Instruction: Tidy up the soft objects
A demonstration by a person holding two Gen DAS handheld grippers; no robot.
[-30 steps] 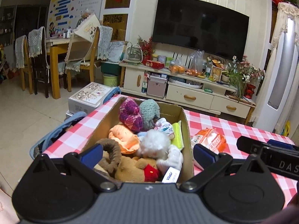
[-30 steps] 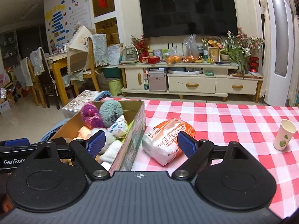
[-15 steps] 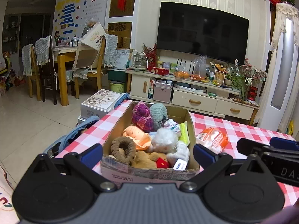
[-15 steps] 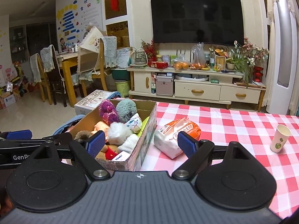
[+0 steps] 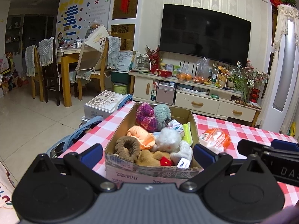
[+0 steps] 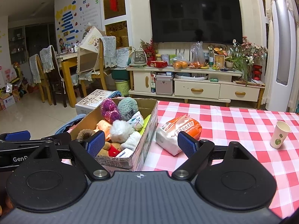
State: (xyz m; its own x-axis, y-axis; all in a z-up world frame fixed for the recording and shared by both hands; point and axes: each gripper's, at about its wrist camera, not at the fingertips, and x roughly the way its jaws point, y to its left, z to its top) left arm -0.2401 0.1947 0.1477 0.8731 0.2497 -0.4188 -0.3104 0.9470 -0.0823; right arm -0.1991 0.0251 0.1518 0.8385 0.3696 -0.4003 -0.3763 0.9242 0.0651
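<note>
A cardboard box [image 5: 130,165] sits on the red-and-white checked tabletop [image 6: 233,123], packed with soft things: a purple knit ball [image 5: 145,116], a grey-green knit ball [image 5: 162,112], a white fluffy toy [image 5: 171,138], a brown plush toy [image 5: 129,146] and an orange plush toy [image 5: 141,133]. A small tissue pack [image 6: 124,153] at the near end of the box reads "Vinda". The box's front wall carries a printed date, "2025/09/17", beside Chinese characters too blurred to read.

Just to the right of the box lies an orange-and-white bag [image 6: 177,132] with Chinese lettering. Well apart, far right, stands a paper cup [image 6: 280,137] with green dots.

The left hand-held gripper [image 5: 148,155] is spread wide and empty, its blue pads flanking the near end of the box without touching it. The right hand-held gripper [image 6: 141,143] is likewise wide open and holds nothing. In the right wrist view the left tool's side reads "GenR", cut off; in the left wrist view the right tool shows "DAS".
</note>
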